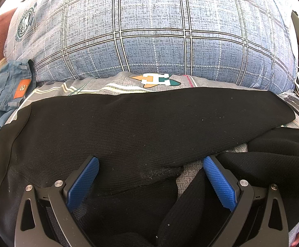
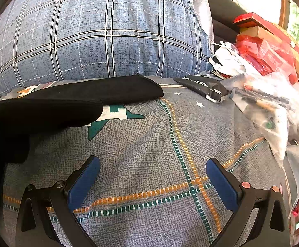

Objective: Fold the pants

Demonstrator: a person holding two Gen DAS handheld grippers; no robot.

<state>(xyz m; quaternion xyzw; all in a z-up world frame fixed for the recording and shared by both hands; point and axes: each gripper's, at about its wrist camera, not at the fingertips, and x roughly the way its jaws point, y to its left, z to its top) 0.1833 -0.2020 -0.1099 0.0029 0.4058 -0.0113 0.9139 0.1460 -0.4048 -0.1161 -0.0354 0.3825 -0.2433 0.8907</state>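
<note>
Listing what I see: black pants [image 1: 129, 123] spread across my grey bedsheet [image 2: 149, 144] before a blue plaid pillow [image 1: 149, 30], left gripper [image 1: 150, 164] and right gripper [image 2: 152, 164] both released, jeans [image 1: 7, 90] patch and black packet [image 2: 203, 87] lettering unreadable.

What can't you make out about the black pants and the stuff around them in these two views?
- Black pants: near end cut off by left wrist view's bottom edge, behind the left gripper.
- Jeans: mostly beyond that view's left edge.
- Black packet: print too small, right wrist view.
- Right gripper: open over bedsheet.
</note>
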